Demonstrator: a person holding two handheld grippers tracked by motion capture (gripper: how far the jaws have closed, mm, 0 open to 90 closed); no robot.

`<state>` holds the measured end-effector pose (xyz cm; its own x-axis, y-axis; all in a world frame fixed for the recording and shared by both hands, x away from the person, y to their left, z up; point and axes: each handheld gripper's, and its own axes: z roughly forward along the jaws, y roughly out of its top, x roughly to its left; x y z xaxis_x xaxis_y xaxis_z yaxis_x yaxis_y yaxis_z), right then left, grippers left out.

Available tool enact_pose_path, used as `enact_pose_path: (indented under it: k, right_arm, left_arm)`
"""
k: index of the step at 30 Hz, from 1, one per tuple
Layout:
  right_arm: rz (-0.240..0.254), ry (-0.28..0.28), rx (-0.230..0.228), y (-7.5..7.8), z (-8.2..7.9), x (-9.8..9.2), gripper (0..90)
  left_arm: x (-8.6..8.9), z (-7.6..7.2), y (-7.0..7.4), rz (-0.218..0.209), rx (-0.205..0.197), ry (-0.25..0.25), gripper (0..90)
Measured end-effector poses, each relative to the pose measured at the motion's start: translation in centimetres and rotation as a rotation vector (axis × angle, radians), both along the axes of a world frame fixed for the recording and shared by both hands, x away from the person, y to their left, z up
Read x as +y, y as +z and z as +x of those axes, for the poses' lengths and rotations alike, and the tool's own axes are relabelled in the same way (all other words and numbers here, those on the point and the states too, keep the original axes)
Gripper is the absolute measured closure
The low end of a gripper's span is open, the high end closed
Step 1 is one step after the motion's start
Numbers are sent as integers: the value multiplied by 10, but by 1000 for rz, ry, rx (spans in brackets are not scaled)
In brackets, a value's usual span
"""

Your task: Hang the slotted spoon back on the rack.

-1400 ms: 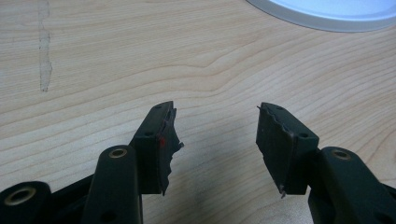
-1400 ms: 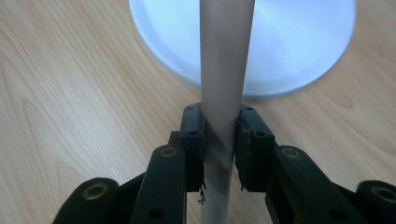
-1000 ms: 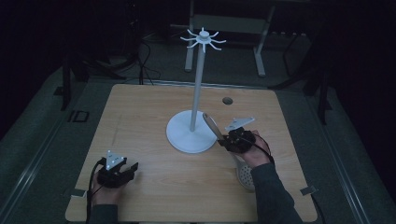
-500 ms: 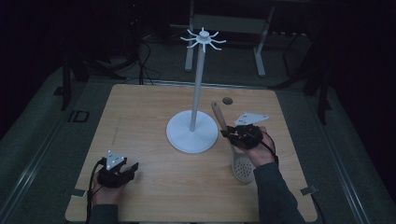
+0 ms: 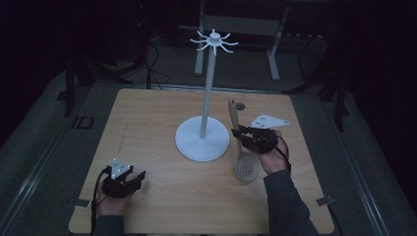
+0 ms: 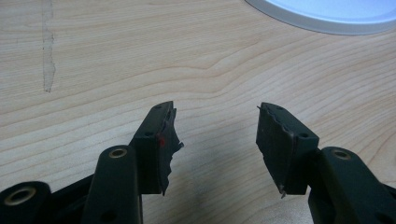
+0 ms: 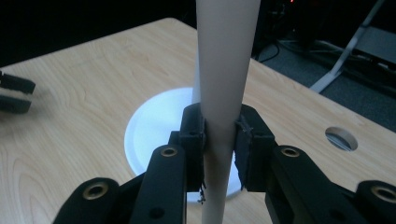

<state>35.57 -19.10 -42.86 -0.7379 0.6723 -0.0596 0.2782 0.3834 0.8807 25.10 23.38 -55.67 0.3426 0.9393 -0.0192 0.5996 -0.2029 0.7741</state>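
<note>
A beige slotted spoon is clamped by its handle in my right gripper, which is shut on it right of the white stand's round base. The handle points up and away, and the perforated bowl hangs low toward the person. In the right gripper view both pads of that gripper press on the pale handle. The white stand rises at the table's middle with a ring of hooks on top. At the near left of the table my left gripper rests open with nothing between its fingers.
The wooden table has a small round hole behind the spoon handle, also visible as a hole in the right gripper view. The stand's base lies ahead of the left gripper. Dark floor, cables and metal frame legs surround the table.
The right hand has lifted the spoon and shifted slightly right; the handle now stands steeper and the bowl has come out from under the hand. The left gripper has stayed still.
</note>
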Motion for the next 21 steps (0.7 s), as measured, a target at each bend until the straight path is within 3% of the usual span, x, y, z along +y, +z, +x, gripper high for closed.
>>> enact_pose_path:
  k: [10, 21]
  right_arm:
    - [46, -15, -32, 8, 0, 6, 745]
    - [60, -17, -49, 15, 1, 13, 745]
  left_arm:
    - [0, 0, 0, -4, -2, 2, 471]
    - [0, 0, 0, -8, -5, 5, 471]
